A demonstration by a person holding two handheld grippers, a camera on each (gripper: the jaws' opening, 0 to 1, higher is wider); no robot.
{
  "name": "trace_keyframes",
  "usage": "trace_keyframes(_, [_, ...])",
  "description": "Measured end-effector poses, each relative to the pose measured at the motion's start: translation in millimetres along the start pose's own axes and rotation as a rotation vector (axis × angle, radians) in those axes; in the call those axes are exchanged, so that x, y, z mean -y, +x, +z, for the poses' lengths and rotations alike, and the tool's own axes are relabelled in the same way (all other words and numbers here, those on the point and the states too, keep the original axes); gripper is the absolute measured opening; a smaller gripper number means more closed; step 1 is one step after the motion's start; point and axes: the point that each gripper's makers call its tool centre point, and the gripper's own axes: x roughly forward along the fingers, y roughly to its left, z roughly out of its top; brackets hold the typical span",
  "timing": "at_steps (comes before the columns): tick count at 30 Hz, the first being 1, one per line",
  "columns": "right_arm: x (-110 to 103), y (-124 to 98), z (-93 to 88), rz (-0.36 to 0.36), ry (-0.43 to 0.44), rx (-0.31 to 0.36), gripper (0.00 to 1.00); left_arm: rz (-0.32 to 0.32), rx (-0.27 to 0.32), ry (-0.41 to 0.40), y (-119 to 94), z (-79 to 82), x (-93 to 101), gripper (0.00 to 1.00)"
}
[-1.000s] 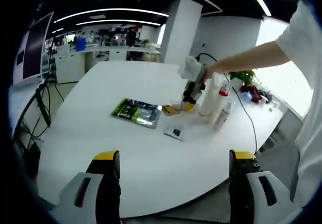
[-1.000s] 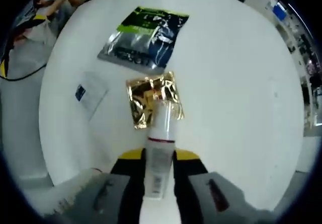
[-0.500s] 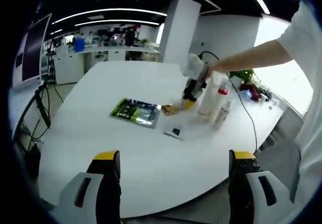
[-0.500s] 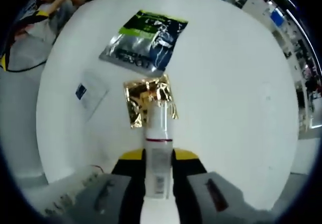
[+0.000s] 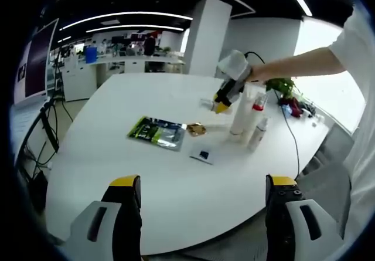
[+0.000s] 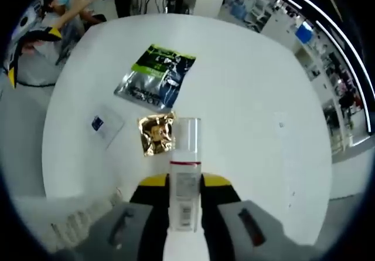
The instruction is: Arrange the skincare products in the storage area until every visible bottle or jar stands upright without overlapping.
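Right gripper (image 6: 185, 197): jaws clenched on a slim clear bottle (image 6: 186, 167) with a red band and a clear cap, the bottle lying along the jaws and held off the tabletop (image 6: 258, 97), cap end pointing away from the hand. Below it, toward the near edge: a gold foil sachet (image 6: 156, 134), a flat white packet with a blue mark (image 6: 104, 124), and a green-and-silver pouch (image 6: 156, 75) further toward the middle of the tabletop. In the left gripper view the same right gripper (image 5: 225, 100) hangs above the table beside a cluster of upright bottles near the far right edge: a tall white bottle (image 5: 242, 115), a red-capped bottle (image 5: 258, 106) and a small white bottle (image 5: 258, 134). Left gripper (image 5: 202, 193): jaws spread wide, grasping nothing, held back at the near edge. Step in hand, as judged: carrying the slim bottle to stand with the cluster. To do it well: turn the wrist so the base faces down before lowering; choose a bare patch just beside the tall white bottle, not touching it and clear of the sachet; set the base flat; let go only once it stands steady. Risk: a narrow base tips readily, and a sideways swing may knock the neighbours over.
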Motion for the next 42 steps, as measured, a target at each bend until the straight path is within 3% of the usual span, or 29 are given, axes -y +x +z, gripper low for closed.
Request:
trace_keyframes(15, [26.0,-70.5,23.2,-0.138,0.245,0.252,0.19,-0.017,0.001,0.036,0.6,-0.4,3.3,0.84])
trace_keyframes(20, [20.3,-95.8,33.0,-0.164,0.265,0.331,0.19,-0.016,0.012,0.029,-0.1,0.9,1.2,0.83])
trace_keyframes(22, [17.9,-106.2,37.3,-0.163,0.311,0.361,0.19,-0.021,0.02,0.018,-0.5,2.2,1.1,0.83])
trace_keyframes(30, [10.1,-154.5,66.0,-0.181,0.393,0.557,0.19,-0.04,0.037,0.005,-1.1,4.6,1.4,0.82])
trace_keyframes(35, [-6.8,-181.4,80.5,-0.155,0.434,0.668,0.19,-0.06,0.034,0.017,-0.5,4.1,5.9,0.82])
trace_keyframes(42, [-33.4,-204.9,77.2,-0.149,0.476,0.761,0.19,-0.09,0.025,0.038,-1.1,1.7,12.7,0.82])
